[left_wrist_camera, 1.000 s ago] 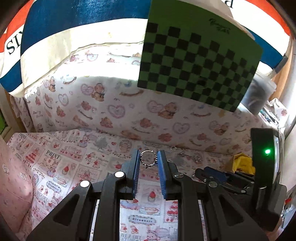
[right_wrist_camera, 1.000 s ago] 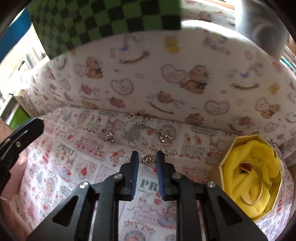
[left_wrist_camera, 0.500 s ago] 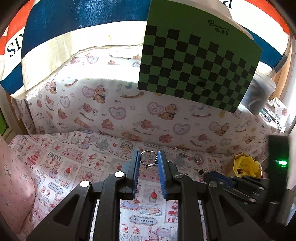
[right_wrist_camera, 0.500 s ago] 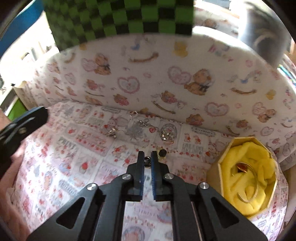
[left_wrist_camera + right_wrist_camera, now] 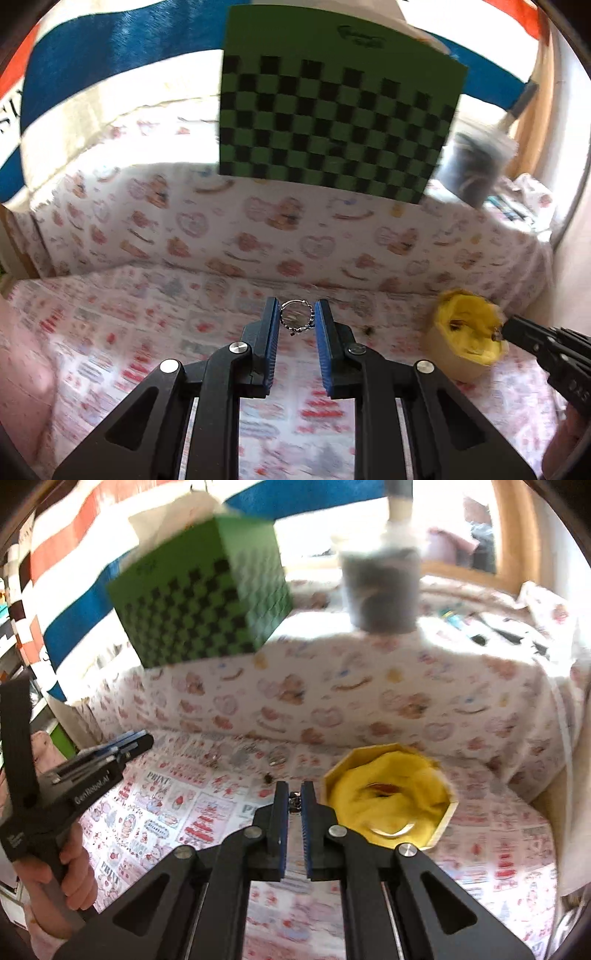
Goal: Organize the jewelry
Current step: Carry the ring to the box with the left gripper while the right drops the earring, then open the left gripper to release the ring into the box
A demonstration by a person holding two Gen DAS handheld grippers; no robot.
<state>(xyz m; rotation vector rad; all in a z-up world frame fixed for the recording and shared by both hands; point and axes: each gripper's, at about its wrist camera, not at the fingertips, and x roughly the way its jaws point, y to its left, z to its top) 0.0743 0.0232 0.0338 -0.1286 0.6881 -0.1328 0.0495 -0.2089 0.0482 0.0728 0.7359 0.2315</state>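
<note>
My left gripper [image 5: 295,314] is shut on a small silver beaded ring [image 5: 294,320], held above the printed cloth. My right gripper [image 5: 294,794] is shut on a tiny silver piece [image 5: 294,802] pinched between its blue pads, just left of the octagonal box [image 5: 448,805]. The box has a yellow cloth lining [image 5: 391,775] and holds a bangle [image 5: 391,829]. In the left wrist view the same box [image 5: 447,363] stands at the right, with the right gripper's tip [image 5: 511,326] over its rim. Several loose silver pieces [image 5: 275,756] and a small dark piece [image 5: 266,776] lie on the cloth.
A cloth-covered ledge [image 5: 369,701] rises behind the work area, bearing a green checkered board [image 5: 332,122] and a grey tub [image 5: 380,590]. A person's hand [image 5: 74,871] holds the left gripper's handle [image 5: 40,812] at the left. A pink cushion [image 5: 18,369] bounds the left side.
The right gripper closed on the small silver piece, lifted it off the cloth and swung right, up to the yellow box. The left gripper drifted slightly, still holding the ring.
</note>
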